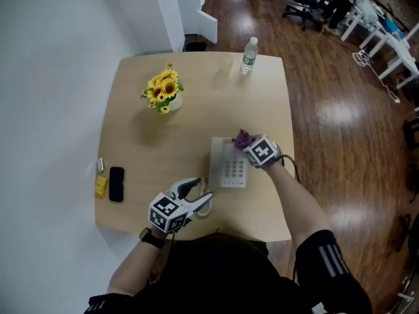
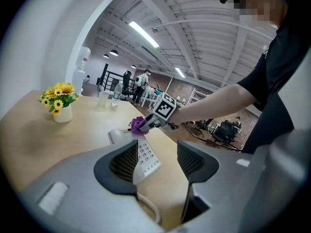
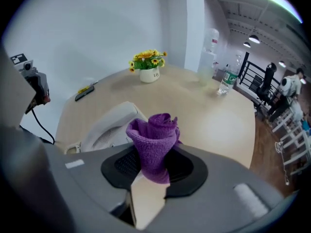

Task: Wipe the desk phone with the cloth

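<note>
The white desk phone (image 1: 228, 164) lies on the wooden table (image 1: 196, 126) near its front edge. My right gripper (image 1: 247, 142) hovers over the phone's far right corner, shut on a bunched purple cloth (image 1: 243, 137). In the right gripper view the cloth (image 3: 153, 141) sticks up between the jaws, with the handset (image 3: 111, 125) just beyond. My left gripper (image 1: 200, 192) is open at the phone's near left corner. In the left gripper view the keypad (image 2: 146, 157) shows between the wide-apart jaws, and the right gripper (image 2: 149, 123) with the cloth (image 2: 138, 125) is farther on.
A vase of sunflowers (image 1: 163, 92) stands at the back left, a water bottle (image 1: 249, 55) and a clear cup (image 1: 225, 65) at the far edge. A black smartphone (image 1: 116, 184) and a yellow item (image 1: 100, 186) lie at the left. The phone's coiled cord (image 2: 148, 204) runs under the left gripper.
</note>
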